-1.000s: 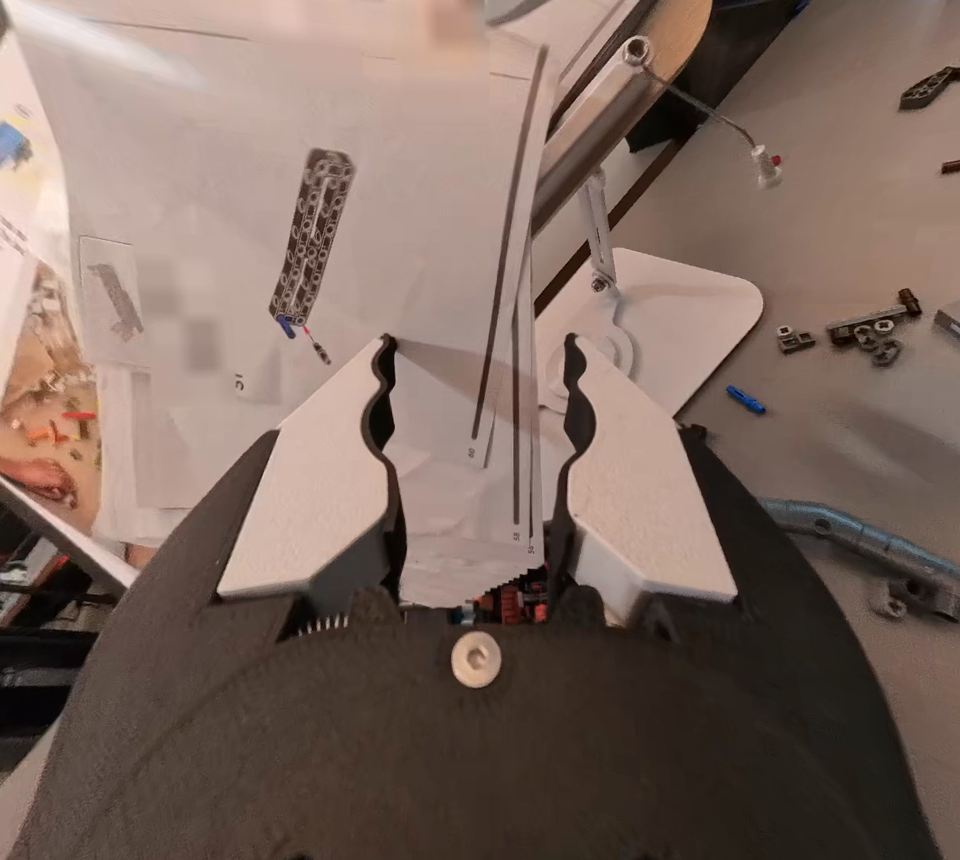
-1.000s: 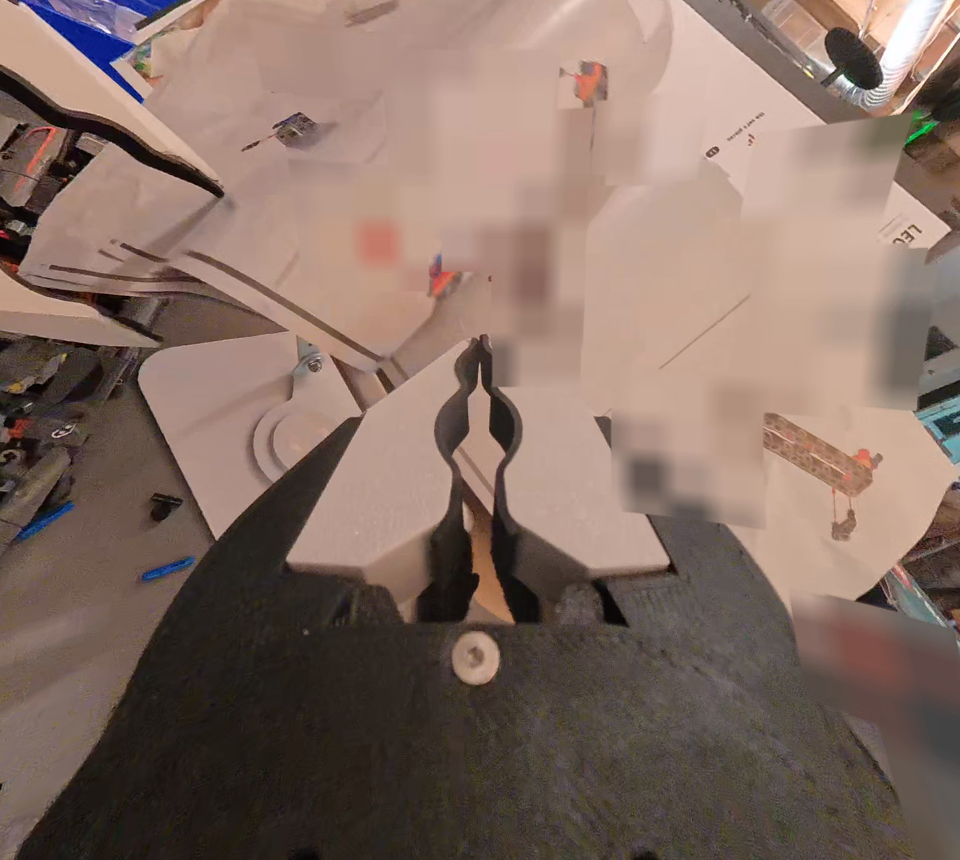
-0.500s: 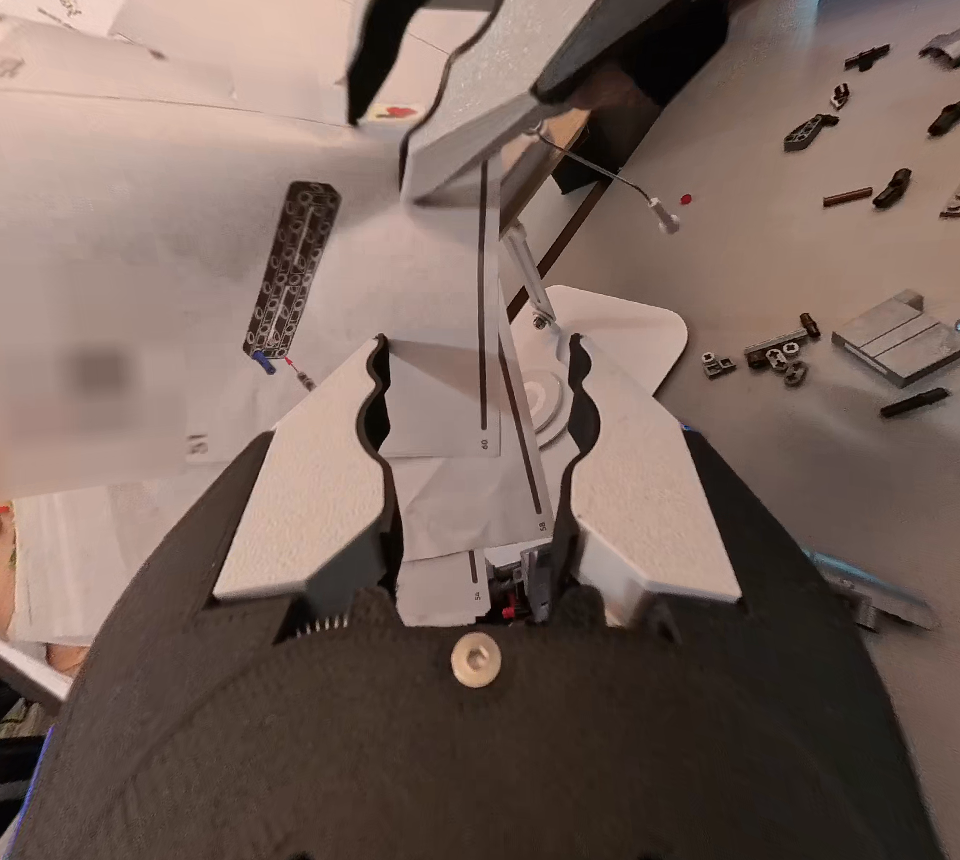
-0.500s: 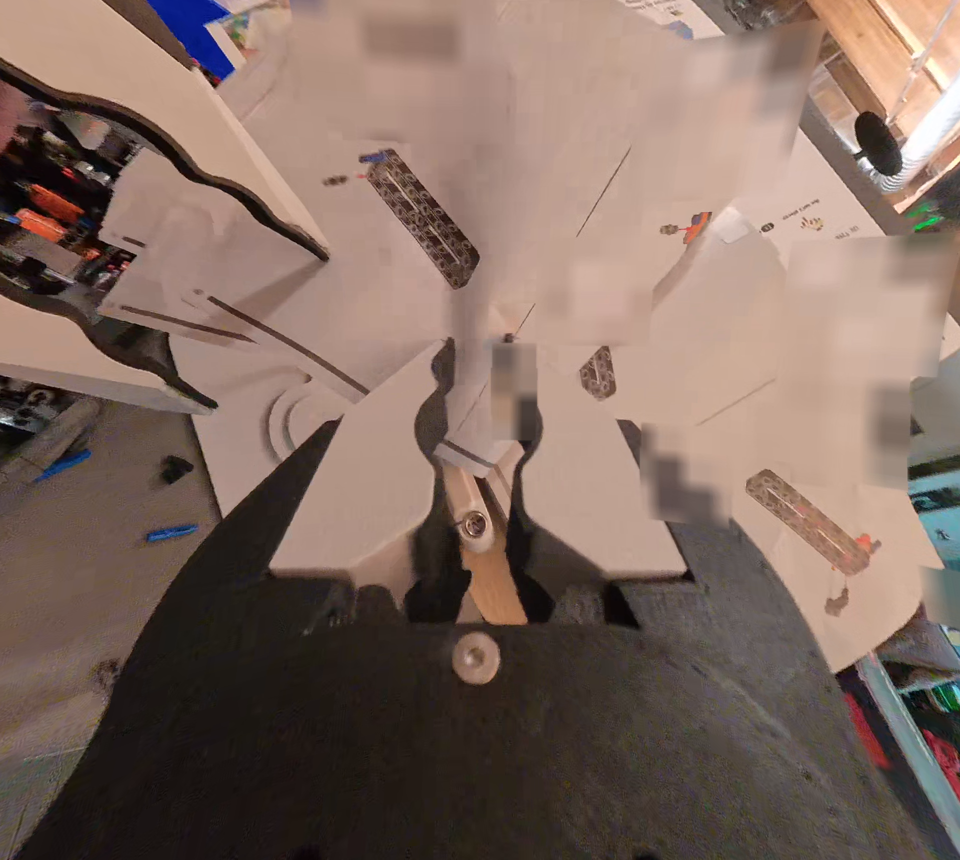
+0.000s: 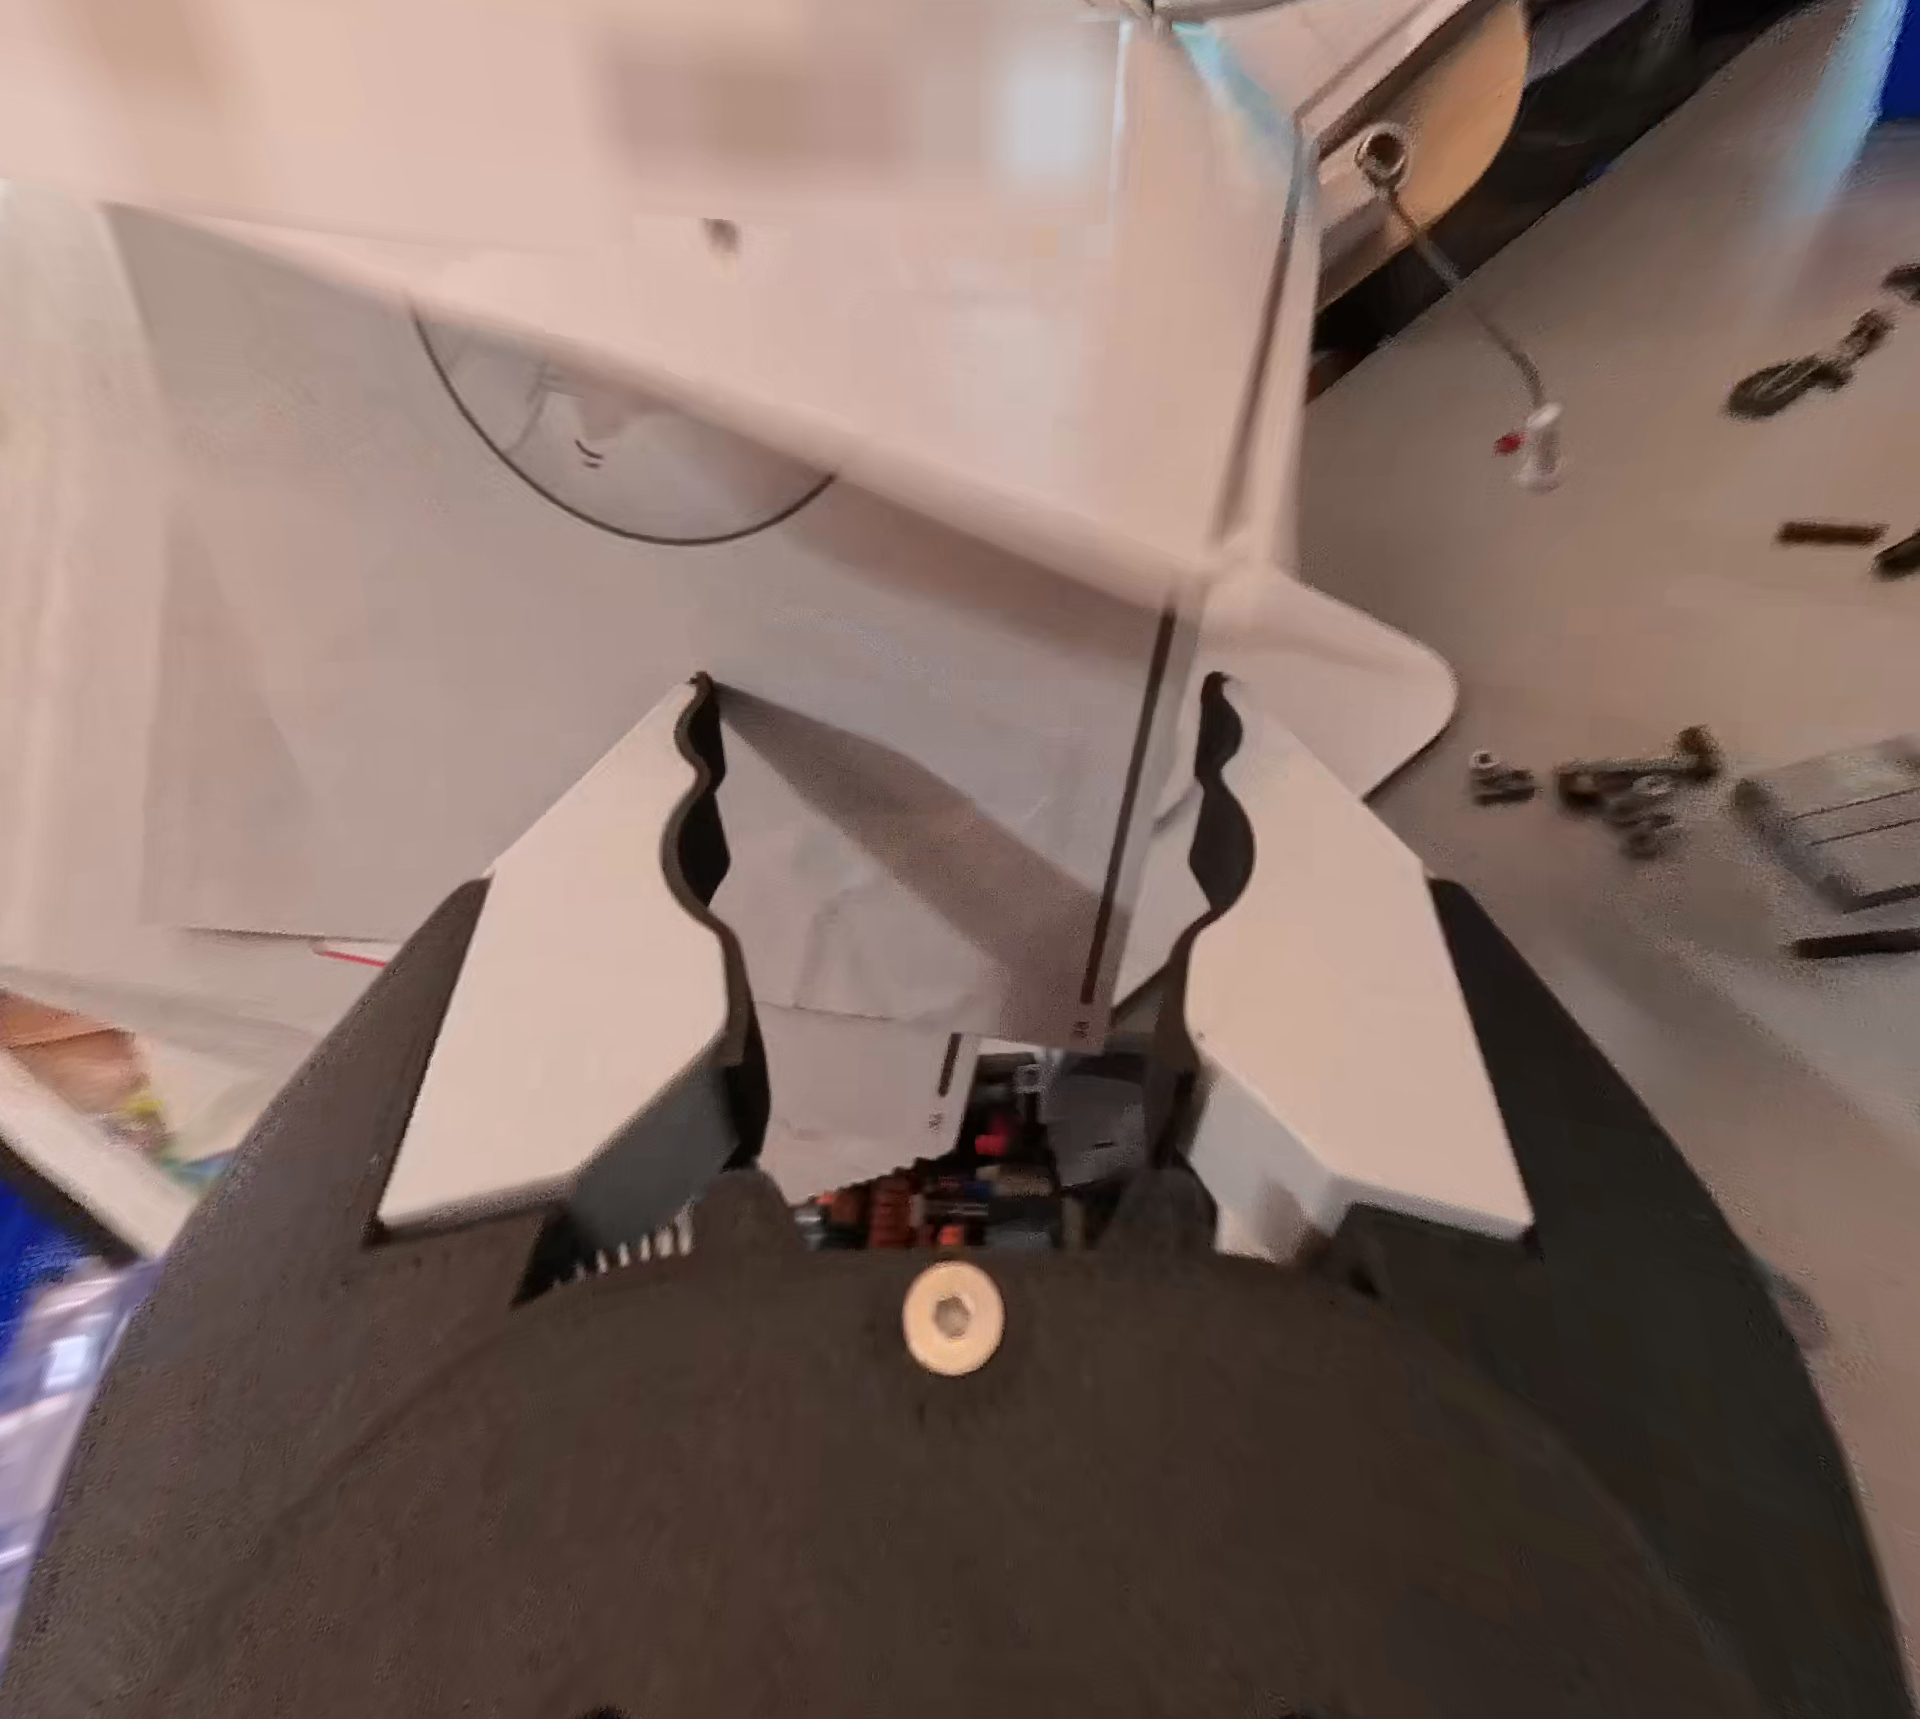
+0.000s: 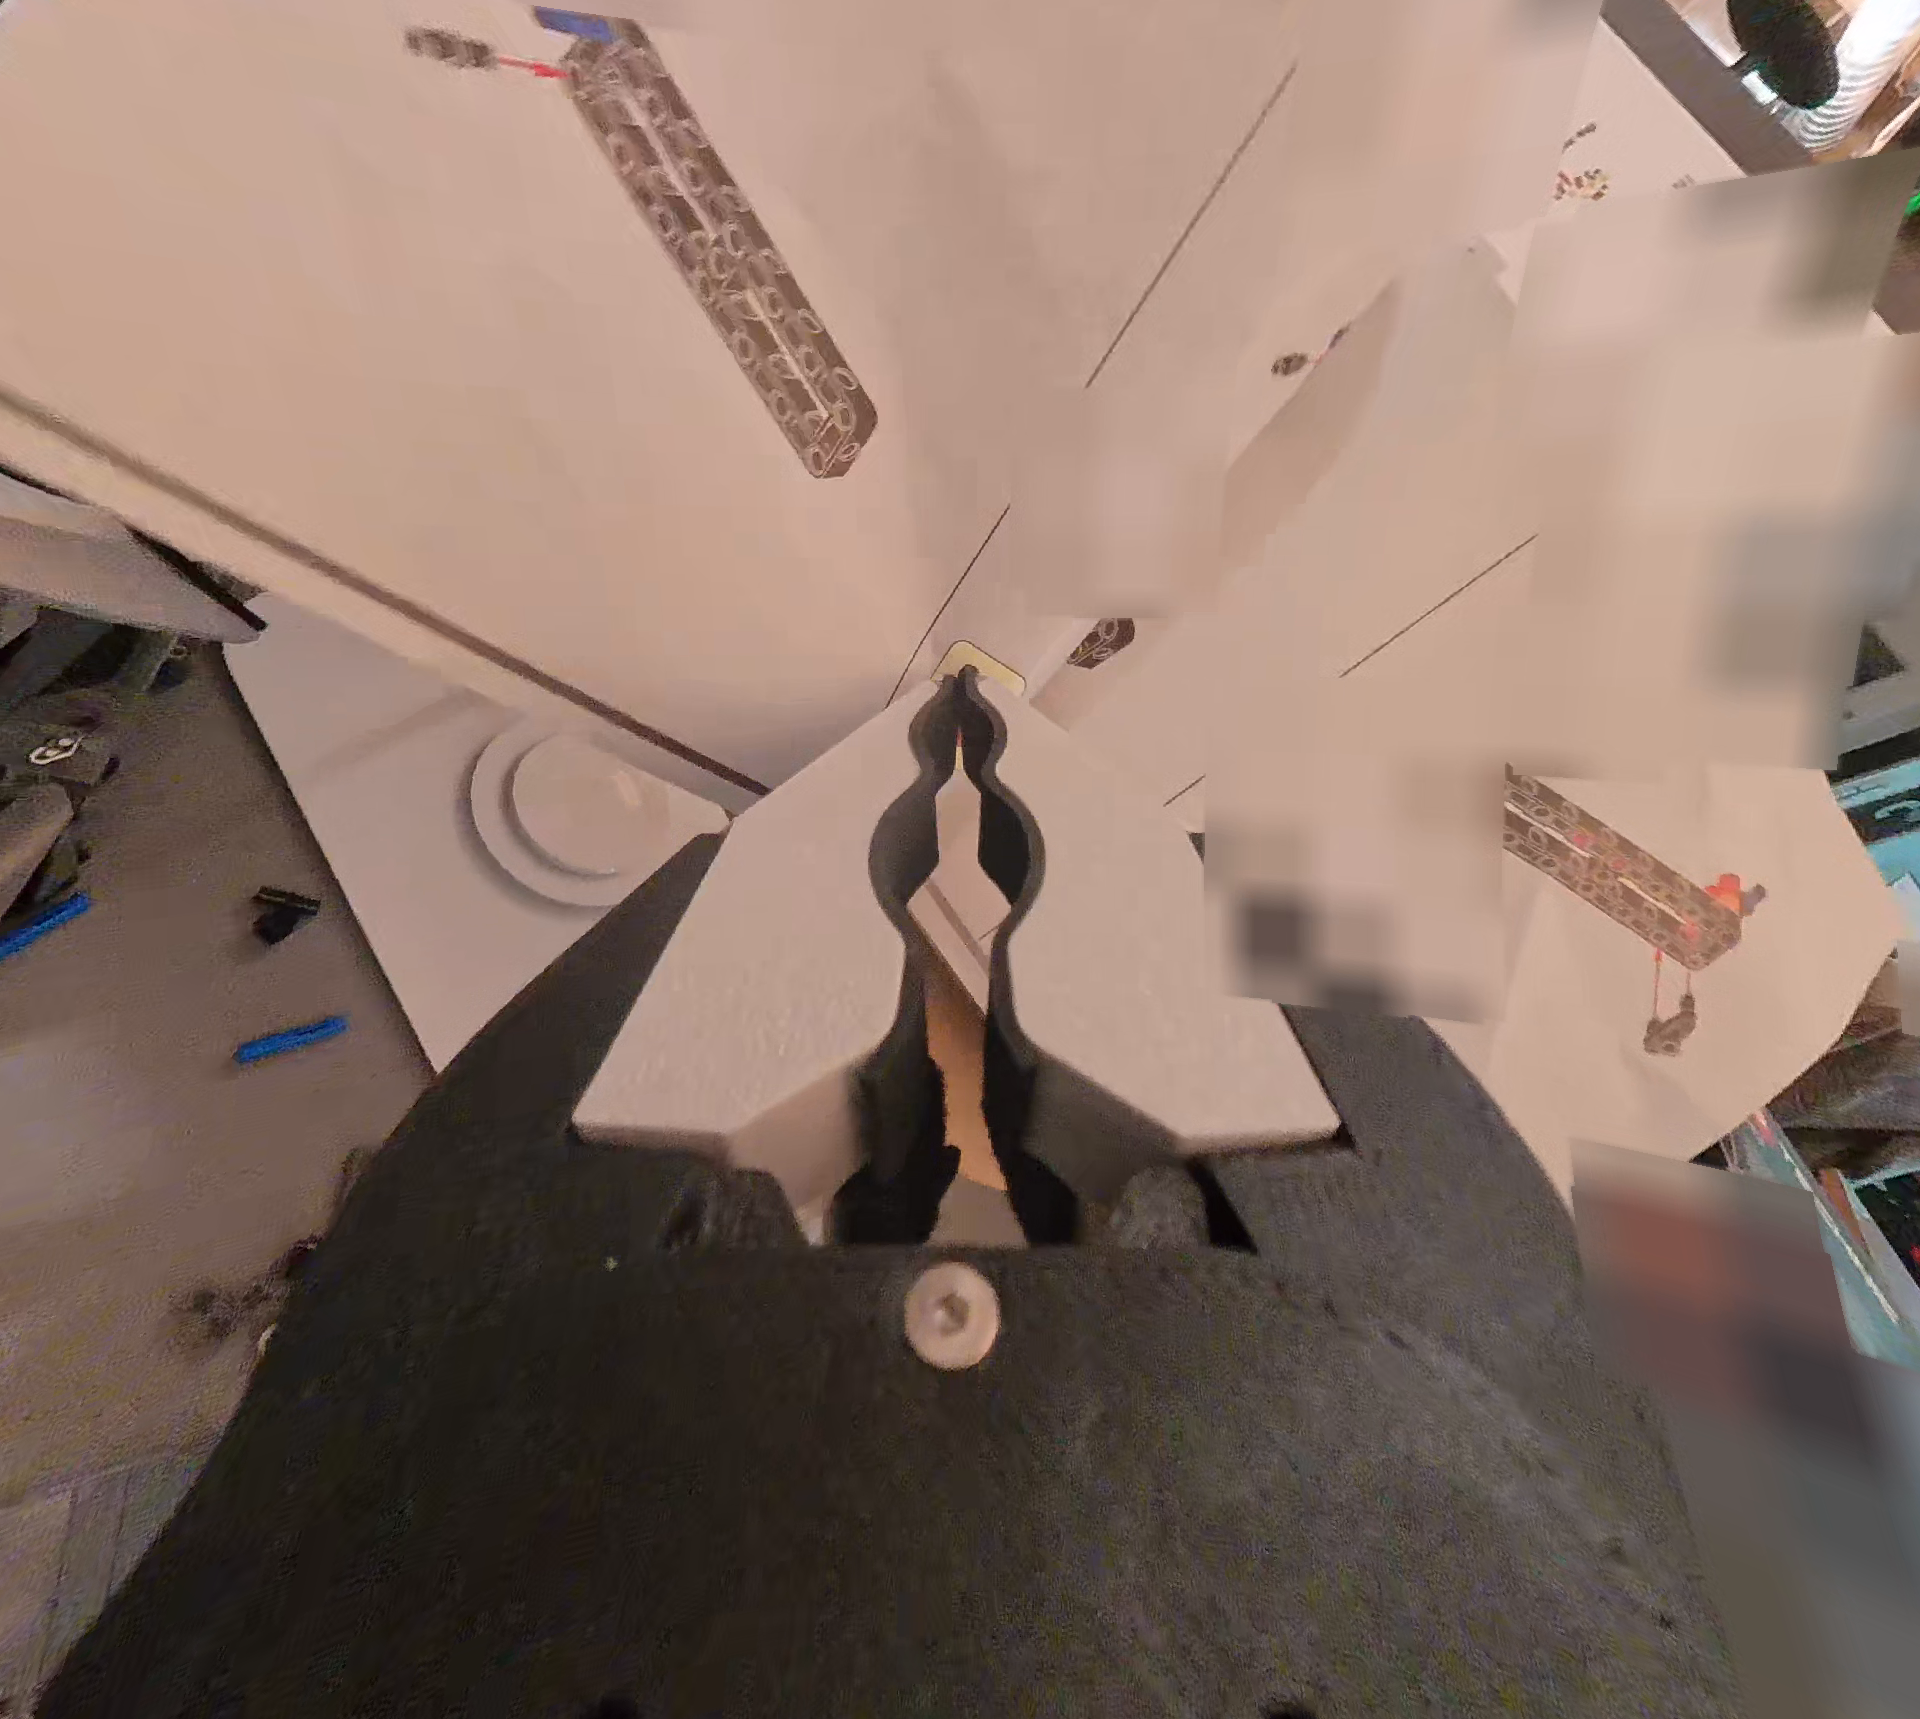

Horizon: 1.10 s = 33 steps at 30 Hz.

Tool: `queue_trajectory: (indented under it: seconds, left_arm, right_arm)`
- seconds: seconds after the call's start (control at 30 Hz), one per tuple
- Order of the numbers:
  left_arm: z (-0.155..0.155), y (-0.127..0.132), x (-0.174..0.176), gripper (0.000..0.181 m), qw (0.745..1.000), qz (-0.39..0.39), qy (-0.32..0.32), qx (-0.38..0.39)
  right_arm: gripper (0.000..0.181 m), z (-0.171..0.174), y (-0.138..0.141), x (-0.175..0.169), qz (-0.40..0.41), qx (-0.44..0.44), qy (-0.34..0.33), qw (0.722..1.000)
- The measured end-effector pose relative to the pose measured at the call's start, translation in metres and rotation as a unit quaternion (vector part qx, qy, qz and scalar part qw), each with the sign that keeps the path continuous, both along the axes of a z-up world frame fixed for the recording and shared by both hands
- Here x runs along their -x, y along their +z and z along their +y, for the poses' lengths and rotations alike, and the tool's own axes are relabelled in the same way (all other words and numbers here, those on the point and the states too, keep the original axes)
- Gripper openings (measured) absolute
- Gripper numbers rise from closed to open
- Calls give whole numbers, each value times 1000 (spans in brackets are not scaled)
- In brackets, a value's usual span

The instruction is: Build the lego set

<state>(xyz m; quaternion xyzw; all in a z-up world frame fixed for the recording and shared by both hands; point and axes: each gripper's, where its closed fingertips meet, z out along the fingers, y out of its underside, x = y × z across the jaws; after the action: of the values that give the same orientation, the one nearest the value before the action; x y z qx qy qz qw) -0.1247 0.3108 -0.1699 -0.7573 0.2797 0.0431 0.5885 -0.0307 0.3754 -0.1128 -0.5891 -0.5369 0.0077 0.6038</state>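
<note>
- Since half a second ago the right claw has closed from a narrow gap. Its tips now meet on the near corner of a white paper instruction booklet page printed with a long grey beam drawing.
- The page we see in the left wrist view has changed too: the beam drawing is gone and a thin circular outline shows on the sheet. We read this as page-turning, so building is paused while the next step is looked up.
- The left claw stays wide open, with loose page edges lying between its fingers and not pinched. It points forward and slightly down over the booklet.
- The right claw points toward the far spine of the booklet, tilted low over the white stand base.
- The loose dark grey lego pieces lie on the grey table, far right, well apart from both claws. A blue pin lies near left.
</note>
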Motion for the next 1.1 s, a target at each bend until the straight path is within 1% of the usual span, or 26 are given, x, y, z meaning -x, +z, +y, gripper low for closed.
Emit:
queue_trajectory:
  seconds: [0.03, 0.1, 0.17, 0.2, 0.23, 0.27, 0.3, 0.33, 0.37, 0.43, 0.5, 0.53, 0.57, 0.6, 0.63, 0.67, 0.7, 0.73, 0.77, 0.8, 0.83, 0.87, 0.9, 0.97, 1.03, 1.1]
  left_arm:
    - [0, 0, -2, 90, 1000, -25, -4, 11]
    - [-4, 6, -12, 92, 998, -57, -30, 17]
    - [-11, 17, -31, 93, 996, -47, -70, -3]
    - [-15, 25, -42, 89, 995, -39, -92, -20]
    - [-21, 31, -56, 88, 992, -30, -120, -29]
    - [-24, 38, -66, 88, 990, -18, -134, -38]
    - [-26, 46, -73, 89, 988, -7, -143, -50]
    - [-27, 55, -81, 89, 986, -1, -157, -60]
    - [-29, 63, -90, 89, 982, 1, -175, -65]
    - [-25, 80, -100, 89, 979, 21, -189, -79]
    - [-20, 98, -110, 92, 972, 58, -207, -100]
    - [-17, 107, -116, 89, 968, 71, -214, -111]
    - [-18, 113, -123, 88, 962, 86, -232, -117]
    - [-17, 118, -126, 89, 958, 104, -240, -122]
    - [-12, 121, -123, 89, 957, 124, -229, -125]
    - [-4, 120, -112, 86, 961, 144, -206, -116]
    - [7, 116, -93, 90, 967, 165, -166, -103]
    - [12, 110, -73, 89, 973, 169, -134, -83]
    - [11, 103, -57, 89, 979, 156, -115, -58]
    - [6, 95, -46, 93, 984, 134, -114, -38]
    - [2, 87, -34, 95, 988, 111, -103, -23]
    - [1, 78, -19, 100, 992, 96, -77, -8]
    - [-1, 67, -8, 107, 995, 83, -61, 3]
    - [-4, 41, 9, 114, 997, 66, -30, 25]
    - [-4, 18, 18, 115, 997, 69, -8, 34]
    - [-6, -1, 16, 105, 996, 78, -5, 40]
  right_arm:
    - [0, 1, -1, -1, -2, 4, 0, 1000]
    - [0, -5, 8, -3, 21, -10, 12, 1000]
    - [10, -24, 26, 0, 56, -18, 52, 997]
    - [16, -38, 37, 4, 69, -23, 89, 993]
    - [11, -55, 51, 7, 80, -40, 129, 988]
    - [6, -75, 63, 8, 84, -58, 170, 980]
    - [1, -98, 73, 9, 83, -63, 223, 969]
    - [0, -127, 79, 10, 75, -51, 291, 952]
    - [0, -155, 84, 9, 63, -28, 355, 932]
    - [0, -202, 88, 0, 29, 37, 454, 890]
    - [0, -237, 87, -11, -1, 67, 519, 852]
    - [3, -245, 83, -12, -19, 68, 528, 846]
    - [12, -241, 78, -8, -34, 63, 511, 857]
    - [24, -225, 72, 1, -46, 52, 467, 881]
    - [38, -199, 65, 8, -60, 38, 407, 911]
    - [39, -169, 60, 12, -62, 27, 340, 938]
    - [45, -139, 59, 12, -55, 23, 276, 959]
    - [52, -110, 59, 9, -35, 30, 218, 975]
    - [59, -86, 59, 3, -12, 48, 176, 983]
    - [63, -67, 57, -4, 8, 71, 146, 987]
    - [62, -45, 56, -15, 28, 81, 100, 991]
    - [63, -23, 55, -28, 42, 81, 49, 995]
    - [64, -7, 52, -40, 46, 78, 13, 996]
    - [63, 9, 50, -52, 59, 77, -12, 995]
    - [57, 15, 50, -58, 78, 81, -21, 993]
    - [61, 21, 46, -64, 67, 82, -39, 994]
